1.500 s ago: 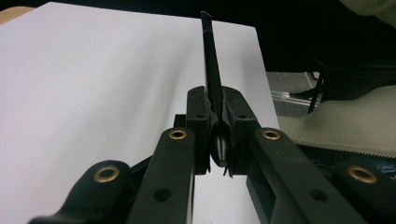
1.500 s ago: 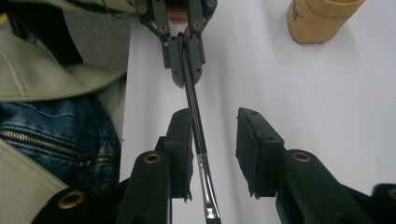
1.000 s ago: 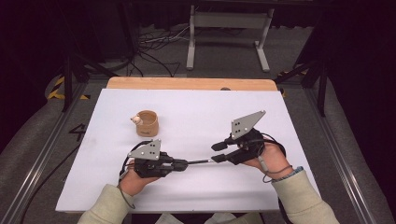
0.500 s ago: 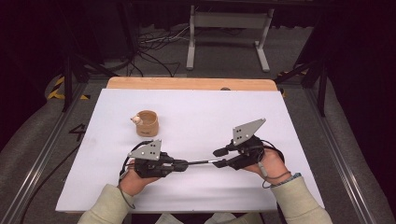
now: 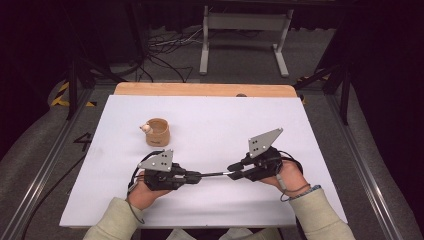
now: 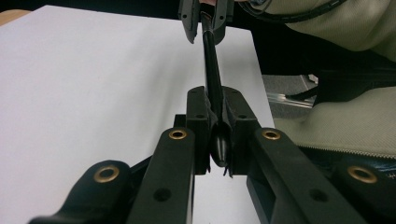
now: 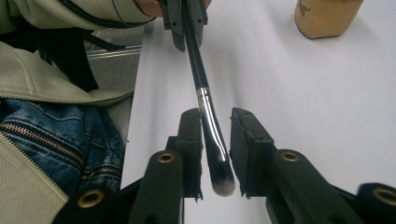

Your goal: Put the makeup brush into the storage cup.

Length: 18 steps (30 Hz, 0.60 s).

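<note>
Black-handled makeup brush (image 7: 205, 100) bridges both grippers: left gripper (image 6: 219, 140) clamps its handle end, while right gripper (image 7: 215, 154) has just been closing around the metal ferrule, one pad clear; light, stiff, slippery.

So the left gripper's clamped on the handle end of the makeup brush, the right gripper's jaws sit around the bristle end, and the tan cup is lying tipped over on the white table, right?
Not quite: the tan cup stands upright on the white table, as the high view shows. The rest holds: the left gripper is clamped on the handle end of the makeup brush, and the right gripper has its jaws around the bristle end.
</note>
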Available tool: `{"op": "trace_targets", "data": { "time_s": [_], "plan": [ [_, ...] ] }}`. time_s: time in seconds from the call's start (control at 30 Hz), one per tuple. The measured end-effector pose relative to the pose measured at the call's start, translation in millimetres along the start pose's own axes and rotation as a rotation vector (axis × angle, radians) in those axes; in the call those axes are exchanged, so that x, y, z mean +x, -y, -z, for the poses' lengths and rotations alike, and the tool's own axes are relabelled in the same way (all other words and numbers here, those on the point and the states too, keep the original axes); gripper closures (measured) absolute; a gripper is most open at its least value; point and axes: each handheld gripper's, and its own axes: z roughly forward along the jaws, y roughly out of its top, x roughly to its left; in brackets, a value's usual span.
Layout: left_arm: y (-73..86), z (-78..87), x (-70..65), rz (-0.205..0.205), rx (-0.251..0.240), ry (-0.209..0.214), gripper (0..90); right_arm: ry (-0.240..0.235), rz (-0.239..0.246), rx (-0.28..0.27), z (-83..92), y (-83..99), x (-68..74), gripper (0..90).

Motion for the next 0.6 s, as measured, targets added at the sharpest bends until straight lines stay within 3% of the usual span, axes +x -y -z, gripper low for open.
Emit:
{"op": "trace_targets", "data": {
  "time_s": [0.37, 0.5, 0.6],
  "plan": [
    [2.7, -0.5, 1.0, -0.007, 0.001, 0.004, 83.0, -0.029, 0.027, 0.026, -1.6, 0.2, -0.2, 81.4],
    [2.9, 0.3, 0.8, -0.010, 0.000, 0.007, 82.7, -0.054, 0.022, 0.005, 0.2, 0.1, -0.8, 82.8],
    [2.9, -0.3, -0.1, -0.017, 0.000, 0.009, 82.6, -0.082, 0.015, -0.048, 6.4, -2.2, -1.0, 84.0]
  ]
}}
